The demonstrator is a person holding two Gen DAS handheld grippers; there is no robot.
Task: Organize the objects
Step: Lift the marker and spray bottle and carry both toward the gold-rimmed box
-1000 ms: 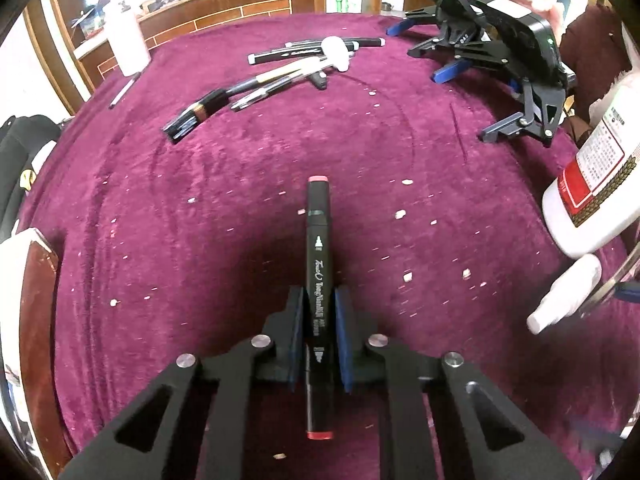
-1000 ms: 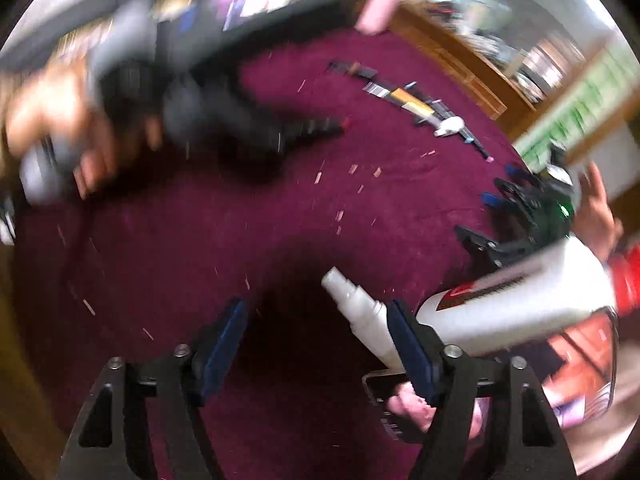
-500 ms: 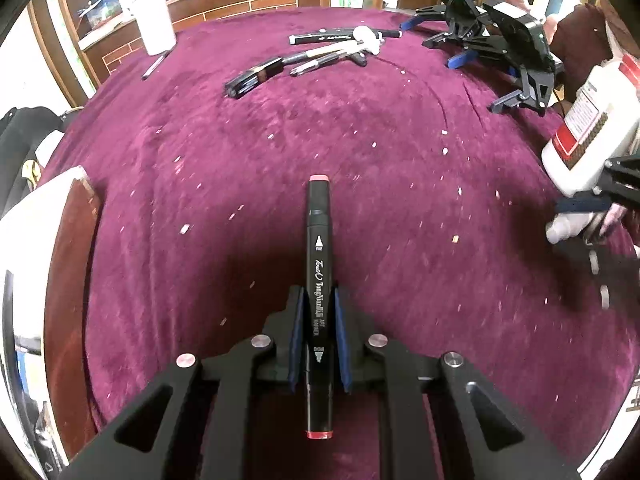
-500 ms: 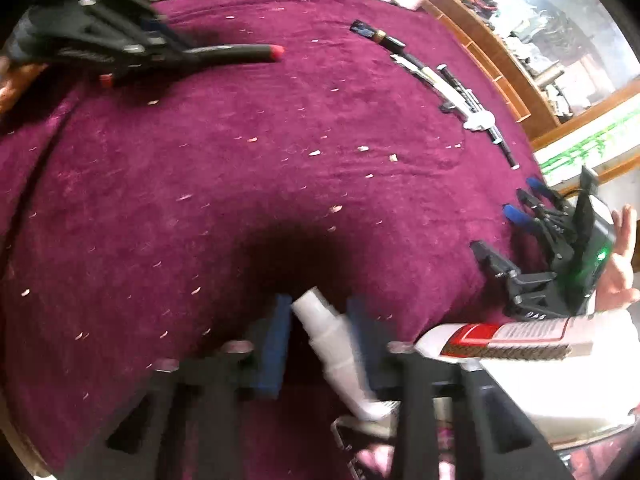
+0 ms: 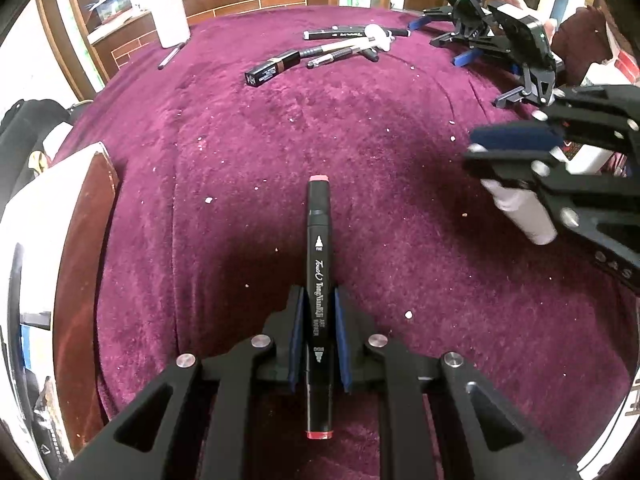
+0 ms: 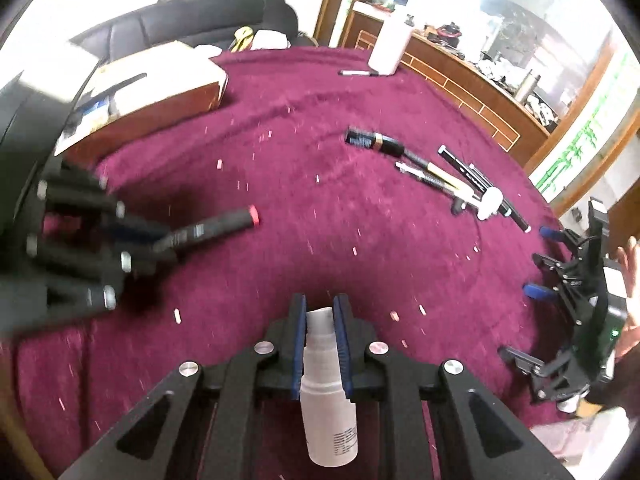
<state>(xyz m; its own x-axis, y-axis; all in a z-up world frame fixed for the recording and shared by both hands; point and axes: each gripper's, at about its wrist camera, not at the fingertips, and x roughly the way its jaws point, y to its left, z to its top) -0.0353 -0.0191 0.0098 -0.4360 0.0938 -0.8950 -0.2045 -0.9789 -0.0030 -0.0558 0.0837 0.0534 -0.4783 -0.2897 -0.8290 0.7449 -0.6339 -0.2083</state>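
In left tool (image 5: 319, 336): blk red-capped marker (image 5: 319, 264)

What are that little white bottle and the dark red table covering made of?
Small spray bottle: probably plastic, smooth and matte white, with a printed label. Table cover: looks like velvet or plush fabric, since the deep red pile shows brushed streaks and creases.
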